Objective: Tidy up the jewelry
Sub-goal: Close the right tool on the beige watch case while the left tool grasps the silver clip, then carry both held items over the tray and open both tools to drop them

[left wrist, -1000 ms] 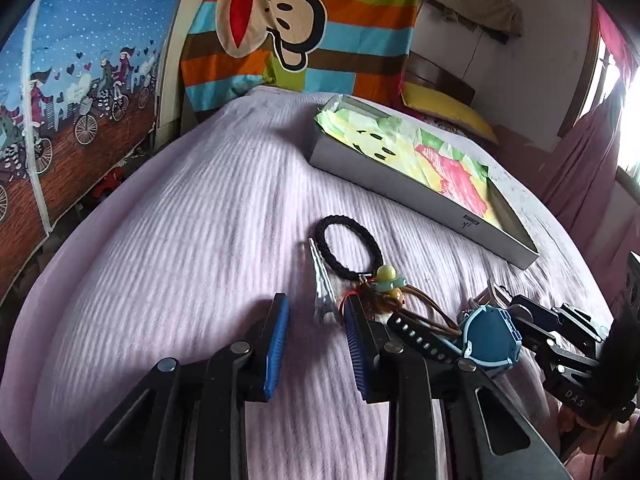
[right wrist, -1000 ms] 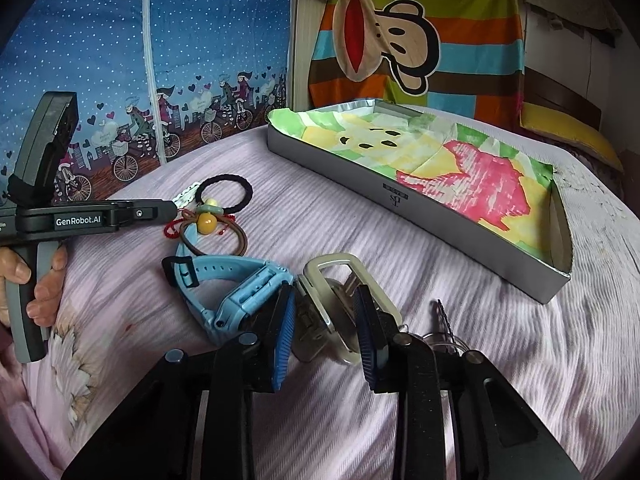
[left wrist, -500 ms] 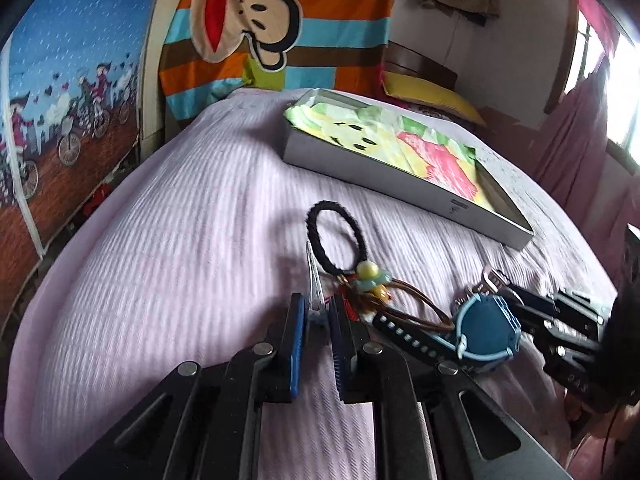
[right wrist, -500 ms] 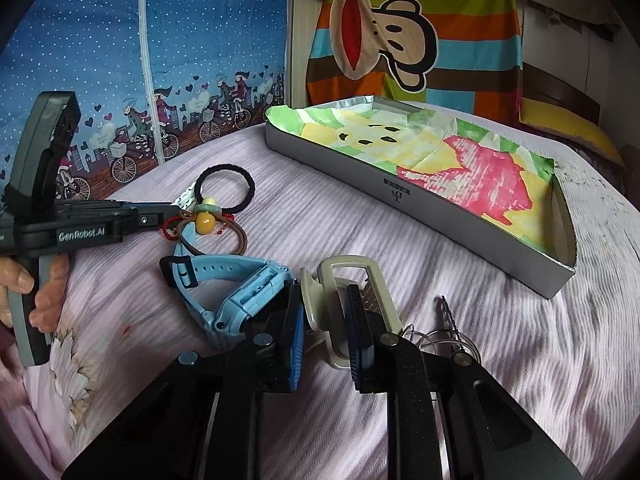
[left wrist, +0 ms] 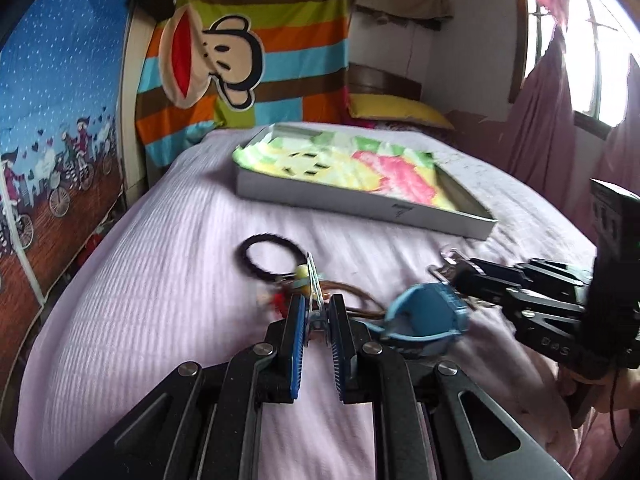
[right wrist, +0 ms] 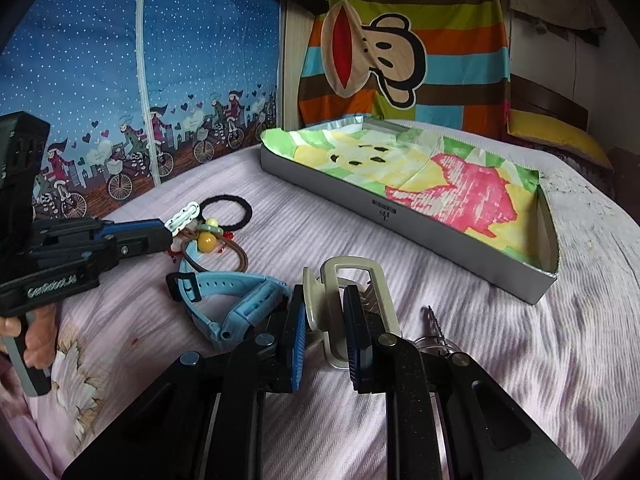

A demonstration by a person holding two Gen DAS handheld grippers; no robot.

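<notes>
My left gripper [left wrist: 317, 309] is shut on a silver snap hair clip [left wrist: 313, 280] and holds it tilted up off the bed. Behind the clip lie a black hair tie [left wrist: 272, 257] and a brown hair tie with a yellow bead [right wrist: 208, 242]. A blue watch [right wrist: 236, 300] lies between the two grippers. In the right wrist view my right gripper [right wrist: 326, 305] is shut on a beige claw clip [right wrist: 352, 265] that rests on the lilac bedspread. The left gripper [right wrist: 160, 236] shows there with the hair clip [right wrist: 184, 216] sticking out of its tips. A shallow grey tray [right wrist: 400, 216] lined with coloured paper lies further back.
A key ring [right wrist: 436, 334] lies just right of my right fingers. A hand [right wrist: 38, 336] grips the left tool's handle. A striped monkey blanket [left wrist: 240, 52] and a yellow pillow [left wrist: 396, 114] are behind the tray, and a blue curtain [right wrist: 120, 80] hangs at the left.
Both grippers went from open to shut. The left closed on the silver hair clip and lifted it. The right closed on the beige claw clip.
</notes>
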